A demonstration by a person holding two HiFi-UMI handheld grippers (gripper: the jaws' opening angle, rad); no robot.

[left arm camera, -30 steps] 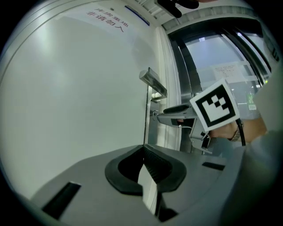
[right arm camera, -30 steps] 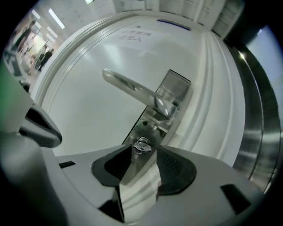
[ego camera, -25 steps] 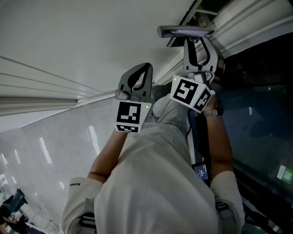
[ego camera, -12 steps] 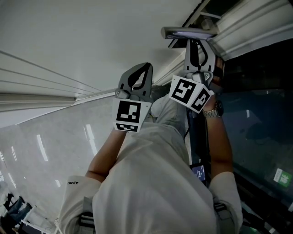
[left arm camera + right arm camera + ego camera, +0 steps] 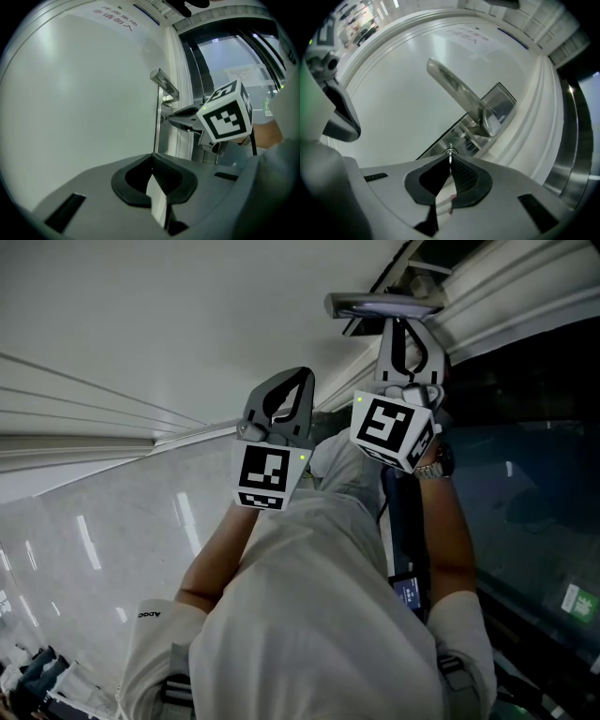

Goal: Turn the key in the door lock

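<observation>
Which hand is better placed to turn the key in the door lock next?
Right: the right tongs have just been closing onto the key; the left tongs hang back, shut and empty.

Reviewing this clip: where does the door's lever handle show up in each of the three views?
Head view: lever handle at the top, right of centre.
Left gripper view: small, upper middle.
Right gripper view: large, central, slanting from upper left to lower right.
Shared landmark: the plain white door that carries it.
</observation>
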